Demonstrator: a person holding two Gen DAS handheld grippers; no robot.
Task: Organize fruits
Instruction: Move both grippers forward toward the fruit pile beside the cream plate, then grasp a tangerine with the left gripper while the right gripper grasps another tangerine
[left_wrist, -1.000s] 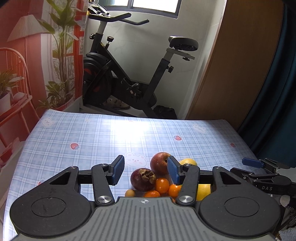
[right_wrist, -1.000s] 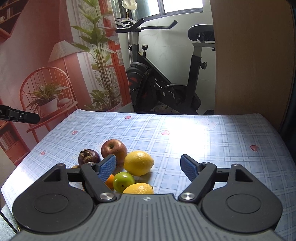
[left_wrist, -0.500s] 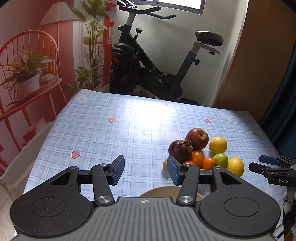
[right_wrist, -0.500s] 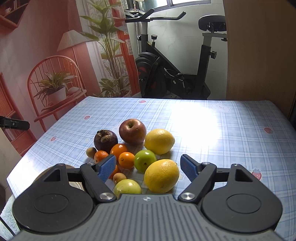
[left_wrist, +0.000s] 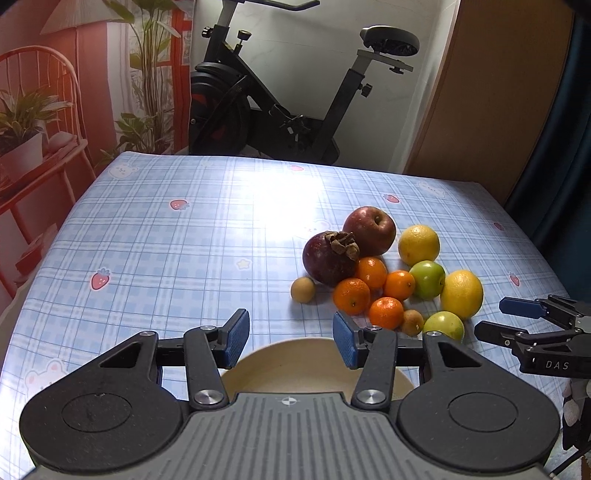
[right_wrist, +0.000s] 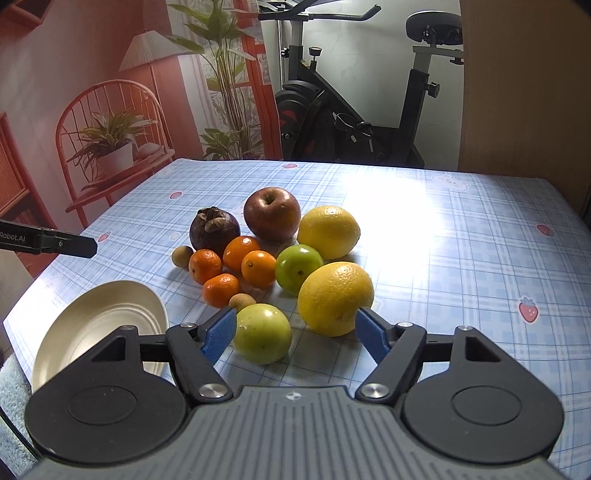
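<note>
Fruits lie heaped on the tabletop, right of its middle: apple farthest, lemons on the heap's right, a plate at its near left. The right tool, jaws just closing yet apart, frames a green fruit without pressing it. The left tool stands apart over the plate. Beyond the heap, bare checked cloth reaches the far edge; an exercise bike stands behind.

left tool: jaws apart, empty | right tool: jaws apart, just closing
</note>
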